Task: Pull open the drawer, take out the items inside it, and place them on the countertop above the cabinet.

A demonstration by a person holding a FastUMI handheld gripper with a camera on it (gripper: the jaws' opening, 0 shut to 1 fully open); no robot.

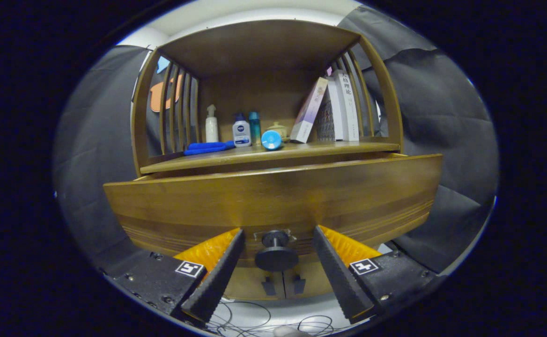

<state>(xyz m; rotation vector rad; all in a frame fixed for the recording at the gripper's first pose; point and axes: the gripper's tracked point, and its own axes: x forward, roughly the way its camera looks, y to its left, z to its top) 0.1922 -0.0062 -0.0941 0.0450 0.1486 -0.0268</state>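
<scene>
Gripper view: the fingers (276,262) stand spread apart, flanking the drawer (273,201) knob (276,252) without touching it. The drawer front juts out from the cabinet, its inside hidden. Bottles (241,131) and books (339,110) line the tabletop (348,147) above.

Dark vertical characters printed down the spine of a white book (348,105), standing at the right end of the counter (372,146) among other books. Faint print on the cover of a pale book (309,110) leaning just left of it, too small to make out. White lettering on the dark blue label of a small white bottle (241,132), left of centre on the counter. One square black-and-white marker (189,268) on the left side of the hand-held gripper (278,231), a second marker (364,266) on the right side, fingers spread apart on either side of the drawer knob (276,250), not touching it.
</scene>
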